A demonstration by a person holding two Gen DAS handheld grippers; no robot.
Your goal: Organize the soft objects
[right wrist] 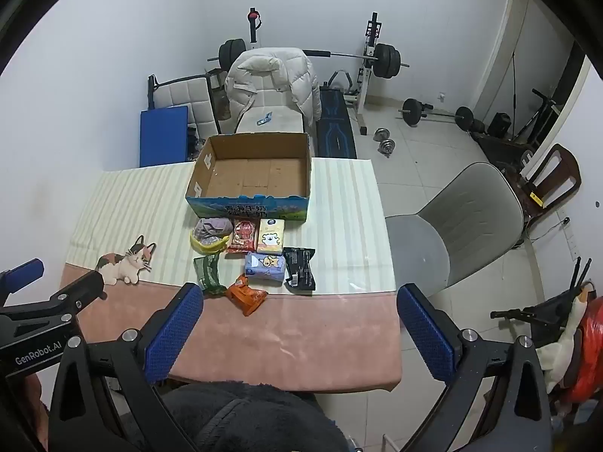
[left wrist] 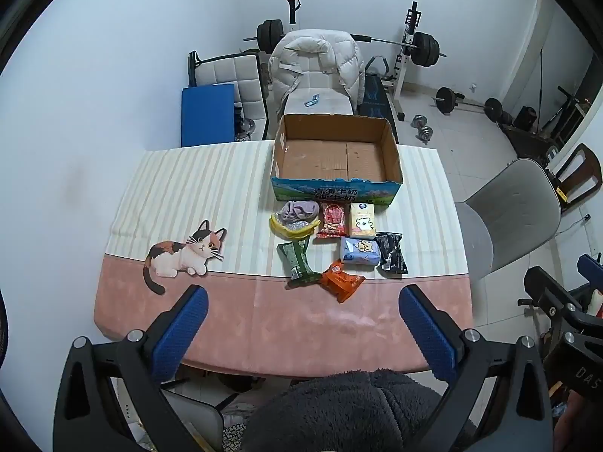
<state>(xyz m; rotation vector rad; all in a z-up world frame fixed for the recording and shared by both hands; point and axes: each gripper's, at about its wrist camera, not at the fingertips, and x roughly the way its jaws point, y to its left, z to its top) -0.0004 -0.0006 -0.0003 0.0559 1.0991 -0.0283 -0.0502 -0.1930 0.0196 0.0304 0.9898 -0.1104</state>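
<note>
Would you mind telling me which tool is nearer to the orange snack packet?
Left, narrowly. The orange snack packet lies just beyond the open left tool, between its fingers. From the open right tool, the packet sits ahead toward its left finger, slightly farther off.

The left tool [left wrist: 303,324] and right tool [right wrist: 299,320] both hover level with fingers spread wide, holding nothing.

Both wrist views look forward and downward from beyond the counter's [left wrist: 286,324] near edge, set well back and high. The right view sits further right. Shared: the cardboard box [left wrist: 335,184], the packets before it, and the room behind.
</note>
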